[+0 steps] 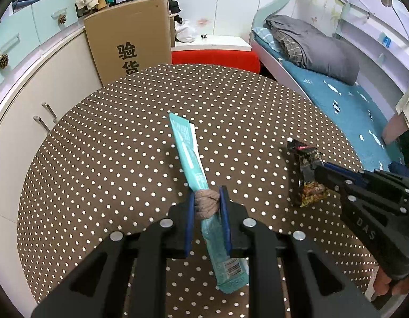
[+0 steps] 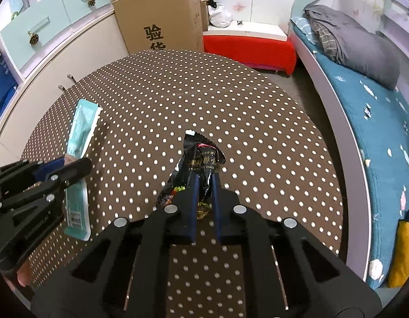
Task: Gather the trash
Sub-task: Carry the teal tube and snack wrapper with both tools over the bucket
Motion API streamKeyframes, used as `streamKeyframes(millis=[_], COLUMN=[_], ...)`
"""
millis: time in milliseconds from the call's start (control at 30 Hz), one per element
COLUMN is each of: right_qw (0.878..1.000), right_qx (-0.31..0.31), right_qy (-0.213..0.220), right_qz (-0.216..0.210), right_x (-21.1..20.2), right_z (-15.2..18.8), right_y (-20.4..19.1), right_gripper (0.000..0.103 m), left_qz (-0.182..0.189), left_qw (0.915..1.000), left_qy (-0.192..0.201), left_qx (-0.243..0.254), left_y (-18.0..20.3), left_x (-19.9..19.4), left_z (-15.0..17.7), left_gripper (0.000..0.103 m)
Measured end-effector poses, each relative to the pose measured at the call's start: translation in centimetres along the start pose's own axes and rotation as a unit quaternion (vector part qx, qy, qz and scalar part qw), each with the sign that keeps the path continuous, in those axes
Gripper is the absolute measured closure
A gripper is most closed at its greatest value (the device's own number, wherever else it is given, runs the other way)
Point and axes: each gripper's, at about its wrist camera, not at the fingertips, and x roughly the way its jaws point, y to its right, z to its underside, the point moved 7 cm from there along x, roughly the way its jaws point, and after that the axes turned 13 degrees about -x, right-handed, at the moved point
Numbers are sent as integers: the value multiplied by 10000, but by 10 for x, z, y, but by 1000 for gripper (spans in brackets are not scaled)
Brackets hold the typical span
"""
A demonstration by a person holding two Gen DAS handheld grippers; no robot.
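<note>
My left gripper (image 1: 207, 193) is shut on a long teal wrapper (image 1: 190, 156) and a crumpled brown paper wad (image 1: 205, 202) pinched beside it; the wrapper sticks out above the brown polka-dot table (image 1: 111, 159). My right gripper (image 2: 203, 179) is shut on a black snack packet (image 2: 201, 156), its blue pads squeezing the crumpled lower half. The left wrist view has that right gripper (image 1: 310, 168) at the right, clamped on the black packet (image 1: 305, 156). From the right wrist camera, the left gripper (image 2: 72, 163) holds the teal wrapper (image 2: 81, 135) at the left.
A tall cardboard box (image 1: 130, 42) stands behind the table, with a red-sided bench (image 1: 215, 58) next to it. White cabinets (image 1: 45, 79) run along the left. A bed (image 1: 337, 92) with a grey blanket lies to the right. A hand (image 1: 390, 286) grips the right tool's handle.
</note>
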Motion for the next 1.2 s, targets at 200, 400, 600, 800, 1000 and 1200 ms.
streamKeyframes(millis=[200, 400, 600, 800, 1000, 1200], right_qw=[9999, 9998, 9993, 9986, 9974, 9953], right_qx=[49, 95, 195, 343, 527, 779], right_qy=[90, 159, 320, 408, 452, 486], right_qz=[-43, -36, -19, 52, 183, 318], right_x=[-14, -27, -48, -65, -80, -96], right_z=[10, 17, 29, 40, 57, 79], right_y=[4, 8, 16, 31, 50, 74], right_gripper=[96, 98, 98, 98, 98, 98], left_qz=[27, 88, 145, 240, 389, 525], left_qw=[10000, 9998, 9994, 9986, 9968, 9941], left_qy=[-4, 24, 28, 46, 48, 10], left_qx=[60, 157, 306, 460, 696, 951], left_y=[10, 24, 48, 73, 109, 146], left_x=[-5, -13, -21, -28, -35, -37], left_z=[8, 16, 30, 40, 52, 67], left_gripper=[86, 85, 85, 85, 85, 85])
